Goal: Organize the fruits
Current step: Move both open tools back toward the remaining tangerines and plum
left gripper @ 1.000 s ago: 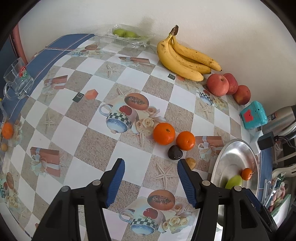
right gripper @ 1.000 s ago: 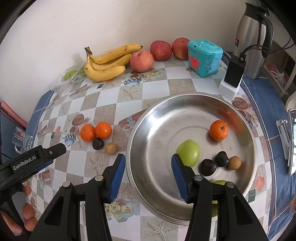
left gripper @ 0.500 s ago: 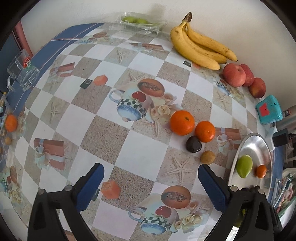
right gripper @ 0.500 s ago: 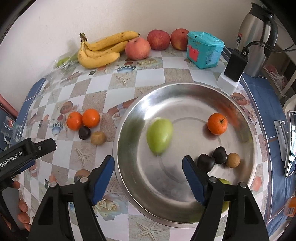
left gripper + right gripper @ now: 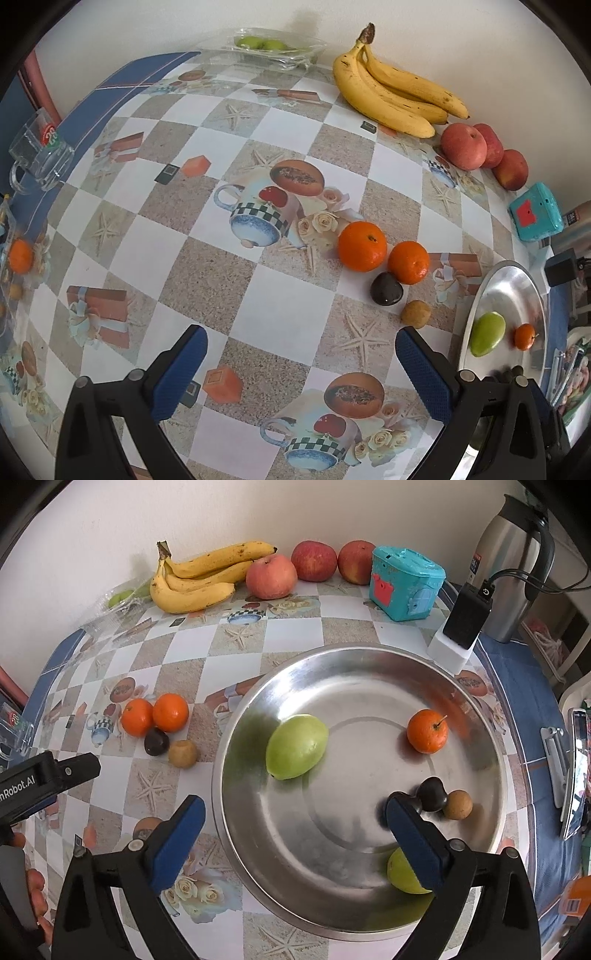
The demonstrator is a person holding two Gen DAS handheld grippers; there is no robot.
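- Checked oilcloth printed with cups, starfish and parcels covers the table (image 5: 155,254), which carries everything else.
- Steel bowl (image 5: 369,897), wide and shallow, stands at the right side of the table. Inside it lie a large green fruit (image 5: 297,746) at the left, a small orange (image 5: 427,731) at the right, two dark fruits (image 5: 431,793) touching each other, a small brown fruit (image 5: 457,805) against them, and a second green fruit (image 5: 402,875) at the near rim.
- Right gripper (image 5: 295,840) hangs above the bowl's near half. Its jaws have just been opening and now stand wide apart, with nothing pinched between the blue pads.
- Left gripper (image 5: 301,369) hangs over bare cloth, jaws spread fully and nothing in them.
- Bananas (image 5: 391,96) lie in a bunch against the back wall.
- Three red apples (image 5: 463,146) sit in a row beside the bananas, with a teal box (image 5: 535,212) just past them.
- Two oranges (image 5: 362,240) rest on the cloth, touching each other, left of the bowl.
- One dark fruit (image 5: 386,288) lies just in front of the oranges.
- One small brown fruit (image 5: 415,314) lies beside the dark one, nearest the bowl.
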